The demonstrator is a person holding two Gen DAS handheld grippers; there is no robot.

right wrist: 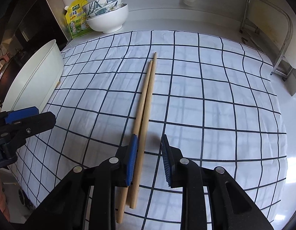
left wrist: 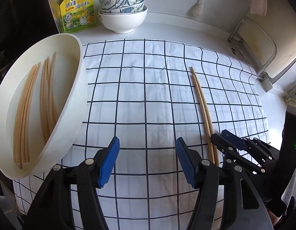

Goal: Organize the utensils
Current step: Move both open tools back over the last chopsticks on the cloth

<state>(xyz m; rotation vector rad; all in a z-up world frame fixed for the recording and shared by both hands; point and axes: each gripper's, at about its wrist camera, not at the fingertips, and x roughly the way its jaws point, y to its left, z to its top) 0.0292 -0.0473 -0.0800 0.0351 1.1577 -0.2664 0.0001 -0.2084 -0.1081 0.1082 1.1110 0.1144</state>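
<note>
Two wooden chopsticks (right wrist: 146, 113) lie side by side on the checked cloth (right wrist: 205, 95) that covers the worktop. The right tool (right wrist: 148, 159) sits low over their near ends, with its jaws wide apart and one chopstick between them. The other chopstick runs under the left blue pad (right wrist: 131, 159), so the tool is holding nothing yet.

To do this step well, I think the right tool should slide a bit to its left (so both sticks sit inside the gap) and then close slowly. If it squeezes now, one stick may roll away.

The left tool (left wrist: 147, 161) is open too, and empty, hovering above the cloth. The white tray (left wrist: 75, 103) is on the left edge, tilted up, with many chopsticks (left wrist: 32, 111) in it already. That looks like the place for this pair.
</note>
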